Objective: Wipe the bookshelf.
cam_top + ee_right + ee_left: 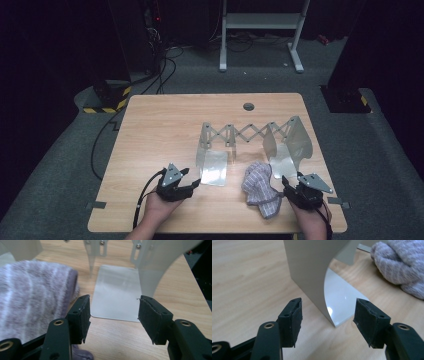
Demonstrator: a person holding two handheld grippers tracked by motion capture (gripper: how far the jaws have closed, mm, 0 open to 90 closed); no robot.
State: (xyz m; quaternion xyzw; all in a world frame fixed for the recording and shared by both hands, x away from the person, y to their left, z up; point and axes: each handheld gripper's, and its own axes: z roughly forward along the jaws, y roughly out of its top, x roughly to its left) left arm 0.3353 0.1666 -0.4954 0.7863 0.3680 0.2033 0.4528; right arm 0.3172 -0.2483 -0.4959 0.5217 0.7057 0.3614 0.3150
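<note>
The cloth (pixel 260 190), a crumpled purple-and-white checked piece, lies on the counter (pixel 150 130) near its front edge, towards my right. It sits in front of the gap between the two metal plates of the rack, nearer the right one. From the right gripper view I see the cloth (pixel 32 290) bunched up against the outer side of my left-hand finger (pixel 81 315), touching it or very nearly; it is not between the fingers.

My right gripper (pixel 286 186) is just to the right of the cloth, low over the counter. Its fingers stand apart with nothing between them. Ahead of them in the right gripper view lies the flat foot of the rack's right plate (pixel 115 295).

My left gripper (pixel 196 184) is well apart from the cloth, to its left, also low over the counter. Its fingers (pixel 293 320) are spread wide and hold nothing. They point at the near corner of the rack's left plate (pixel 337 297), which lies just ahead of them.

The rack (pixel 250 135) is an expanding metal one: two curved upright plates joined by a scissor lattice at the back, standing towards the right of the counter. A round grommet (pixel 248 106) sits in the counter behind it.
</note>
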